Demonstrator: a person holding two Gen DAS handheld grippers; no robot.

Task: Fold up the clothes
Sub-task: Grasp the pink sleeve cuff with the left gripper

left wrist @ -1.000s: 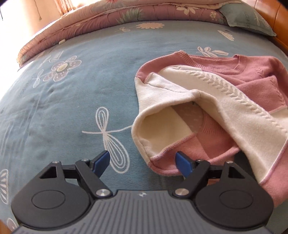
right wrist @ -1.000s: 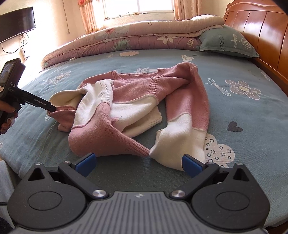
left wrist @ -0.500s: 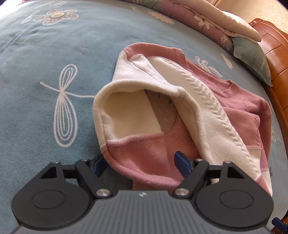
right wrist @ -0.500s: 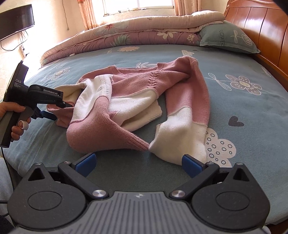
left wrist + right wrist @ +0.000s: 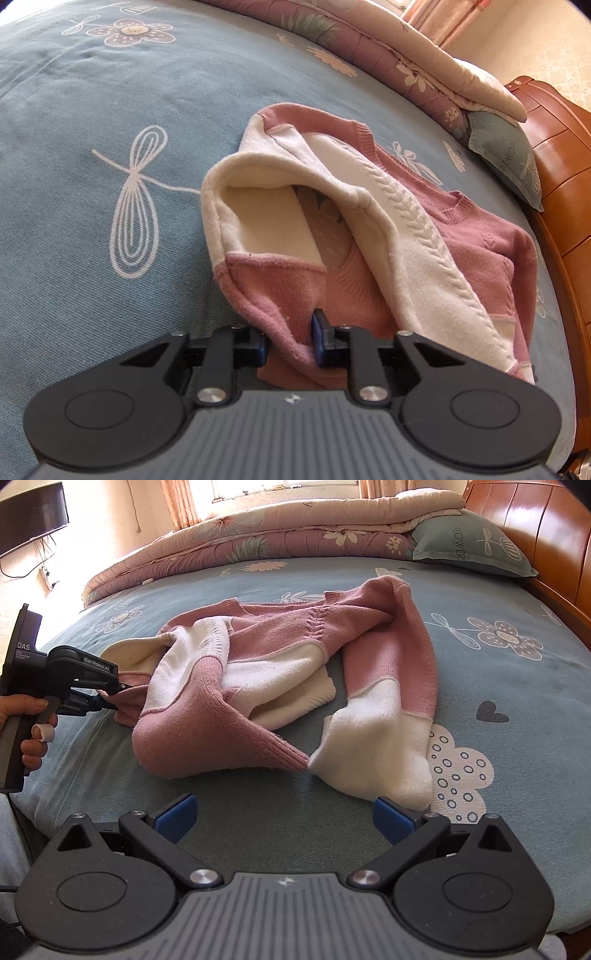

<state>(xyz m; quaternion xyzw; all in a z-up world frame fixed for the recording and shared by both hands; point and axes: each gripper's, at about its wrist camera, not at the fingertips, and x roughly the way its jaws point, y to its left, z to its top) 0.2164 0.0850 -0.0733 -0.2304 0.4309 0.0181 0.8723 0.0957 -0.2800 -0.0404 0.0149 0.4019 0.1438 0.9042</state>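
Sweater (image 5: 280, 672): pink and cream knit, cable-stitch panel, ribbed cuffs and neckline; crumpled in a loose heap at centre frame on the bedsheet (image 5: 498, 686), blue-grey woven cotton printed with flowers and dragonflies.

Left gripper (image 5: 289, 341): black plastic body, blue pads; jaws have just been closing and now pinch the pink hem at lower centre.

Right gripper (image 5: 283, 810): jaws spread wide, nothing between them, low in frame before a cream cuff.

Quilt (image 5: 258, 531): padded, floral, rolled along the upper edge.
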